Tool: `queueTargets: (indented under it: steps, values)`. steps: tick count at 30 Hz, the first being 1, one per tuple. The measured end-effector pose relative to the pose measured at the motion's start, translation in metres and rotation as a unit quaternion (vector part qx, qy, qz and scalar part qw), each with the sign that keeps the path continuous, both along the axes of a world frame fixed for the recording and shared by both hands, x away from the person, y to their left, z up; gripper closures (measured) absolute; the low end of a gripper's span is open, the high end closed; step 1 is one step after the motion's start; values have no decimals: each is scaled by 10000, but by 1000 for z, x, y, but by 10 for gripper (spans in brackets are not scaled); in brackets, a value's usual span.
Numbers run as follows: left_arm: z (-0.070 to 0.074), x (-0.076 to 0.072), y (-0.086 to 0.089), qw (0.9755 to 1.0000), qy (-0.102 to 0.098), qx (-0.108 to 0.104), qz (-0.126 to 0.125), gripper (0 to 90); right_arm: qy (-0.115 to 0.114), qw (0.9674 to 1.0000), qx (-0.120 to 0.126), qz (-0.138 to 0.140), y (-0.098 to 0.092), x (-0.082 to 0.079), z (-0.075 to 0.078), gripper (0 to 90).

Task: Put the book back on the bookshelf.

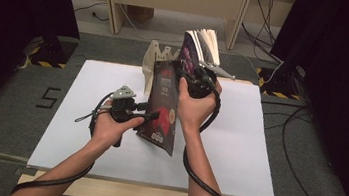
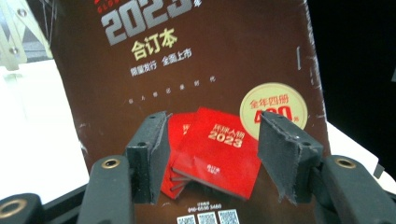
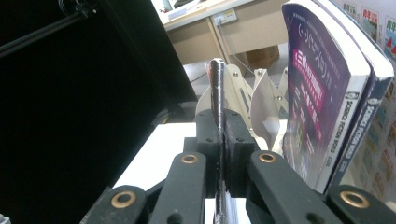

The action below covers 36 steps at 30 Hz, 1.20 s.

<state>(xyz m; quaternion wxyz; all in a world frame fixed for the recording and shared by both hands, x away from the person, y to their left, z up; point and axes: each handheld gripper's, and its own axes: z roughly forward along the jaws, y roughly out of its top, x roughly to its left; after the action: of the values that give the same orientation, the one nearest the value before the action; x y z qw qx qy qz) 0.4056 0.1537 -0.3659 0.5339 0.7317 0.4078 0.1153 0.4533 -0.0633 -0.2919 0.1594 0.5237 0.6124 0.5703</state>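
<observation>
Near edge of the white table (image 1: 235, 161): both forearms come in from the bottom, cables trailing back along them. Left gripper (image 1: 152, 116) sits left of centre, held low over the table, jaws apart & pointing right at the dark-brown magazine (image 1: 164, 104). In the left gripper view the pads (image 2: 152, 154) stand wide w/ nothing pressed between them; the magazine cover (image 2: 196, 84) hangs just beyond, showing "2023", a red book graphic & a round cream price badge. Pads look clear of the cover, not touching as far as can be told.

Mid table: the magazine is held upright & slightly tilted, lower edge near the table, about centre. Right gripper (image 1: 191, 76) is clamped on its upper part; in the right gripper view the jaws are closed tight w/ the magazine's thin edge (image 3: 217, 88) rising between them.

Farther back: a purple-covered book (image 1: 196, 50) stands just right of the right gripper, pages fanned at top; spine & cover (image 3: 322, 93) show close by. Behind, at the far table edge, a pale slotted rack (image 1: 156, 58) w/ upright dividers (image 3: 261, 100). Beyond: floor, cables, wooden furniture legs.
</observation>
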Motion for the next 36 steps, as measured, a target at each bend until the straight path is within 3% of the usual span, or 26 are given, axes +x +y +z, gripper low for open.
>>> queueTargets:
  steps: [7, 21, 36]
  values:
    - [7, 5, -1, 10000, -21, -44, 26, 425, -132, 9999, 20, -60, 3, 4, 3, 873]
    - [20, 16, -6, 9999, -48, -98, 6, 424, -102, 9999, 32, -108, 10, 13, 5, 871]
    - [39, 26, -25, 9996, -153, -212, -124, 414, -126, 9998, -11, -139, 16, 14, 2, 871]
